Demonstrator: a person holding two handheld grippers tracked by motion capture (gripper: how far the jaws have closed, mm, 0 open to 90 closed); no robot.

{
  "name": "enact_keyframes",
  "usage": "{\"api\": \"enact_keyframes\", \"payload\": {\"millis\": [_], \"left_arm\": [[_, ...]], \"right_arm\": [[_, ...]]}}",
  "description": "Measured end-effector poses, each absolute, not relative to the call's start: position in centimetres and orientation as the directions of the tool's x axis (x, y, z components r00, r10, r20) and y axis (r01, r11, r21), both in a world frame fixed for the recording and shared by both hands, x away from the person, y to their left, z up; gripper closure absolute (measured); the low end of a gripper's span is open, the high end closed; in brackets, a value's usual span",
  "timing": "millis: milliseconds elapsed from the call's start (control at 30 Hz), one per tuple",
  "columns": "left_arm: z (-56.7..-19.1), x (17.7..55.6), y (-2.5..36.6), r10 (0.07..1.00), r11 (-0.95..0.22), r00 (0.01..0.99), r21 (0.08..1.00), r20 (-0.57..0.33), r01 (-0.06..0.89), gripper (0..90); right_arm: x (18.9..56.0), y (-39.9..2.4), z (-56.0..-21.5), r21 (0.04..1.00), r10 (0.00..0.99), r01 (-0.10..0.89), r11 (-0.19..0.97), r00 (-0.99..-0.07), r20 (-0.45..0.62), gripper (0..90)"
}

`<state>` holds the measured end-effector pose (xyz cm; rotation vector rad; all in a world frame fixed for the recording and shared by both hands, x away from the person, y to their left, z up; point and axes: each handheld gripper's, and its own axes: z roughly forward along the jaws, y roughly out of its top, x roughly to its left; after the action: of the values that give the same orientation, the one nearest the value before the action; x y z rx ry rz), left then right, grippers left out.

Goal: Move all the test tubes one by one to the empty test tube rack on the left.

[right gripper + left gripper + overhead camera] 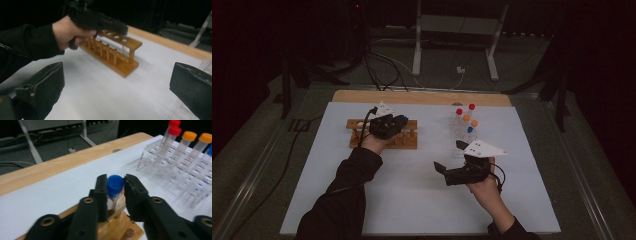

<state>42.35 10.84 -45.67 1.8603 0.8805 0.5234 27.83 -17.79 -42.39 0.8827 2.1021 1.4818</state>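
Here the left claw (115, 192) stands around the upright blue-capped tube (115, 185) in the wooden rack (383, 134), its jaws slightly apart beside the cap. The right claw (451, 157), wide apart and empty, waits nearer the clear rack (460, 131).

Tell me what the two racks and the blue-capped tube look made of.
Brown rack: looks like wood, matte, with visible dowel posts and a warm grain tone. Clear rack: probably acrylic or similar plastic, transparent with glossy edges. Blue-capped tube: clear body, plastic or glass, can't tell; the cap looks like moulded plastic, smooth and opaque.
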Motion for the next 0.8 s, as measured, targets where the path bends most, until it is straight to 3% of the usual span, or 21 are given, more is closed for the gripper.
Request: {"api": "enact_keyframes", "payload": {"millis": [67,300,400,500,800], "left_arm": [[-45.3,41.9,10.9,0.763,-0.255,0.646,0.911,-0.017,0.325,59.0],[-43.2,39.7,11.8,0.723,-0.259,0.691,0.922,-0.013,0.289,17.1],[-42.4,38.2,12.3,0.694,-0.258,0.72,0.928,-0.016,0.27,8.0],[-42.0,36.6,12.8,0.661,-0.262,0.75,0.93,-0.023,0.259,2.1],[-42.9,31.2,14.0,0.591,-0.272,0.806,0.934,-0.03,0.233,2.1]], "right_arm": [[27.9,-18.2,-42.1,0.942,0.703,0.257,0.215,-0.71,0.033,0.0],[28.9,-21.1,-40.9,0.951,0.755,0.242,0.193,-0.655,0.014,0.0],[29.4,-22.6,-40.6,0.952,0.796,0.249,0.178,-0.605,0.01,0.0],[30.1,-23.9,-40.7,0.952,0.824,0.268,0.15,-0.566,0.03,0.0],[32.1,-25.1,-42.9,0.927,0.874,0.345,0.15,-0.484,0.039,6.9]]}}
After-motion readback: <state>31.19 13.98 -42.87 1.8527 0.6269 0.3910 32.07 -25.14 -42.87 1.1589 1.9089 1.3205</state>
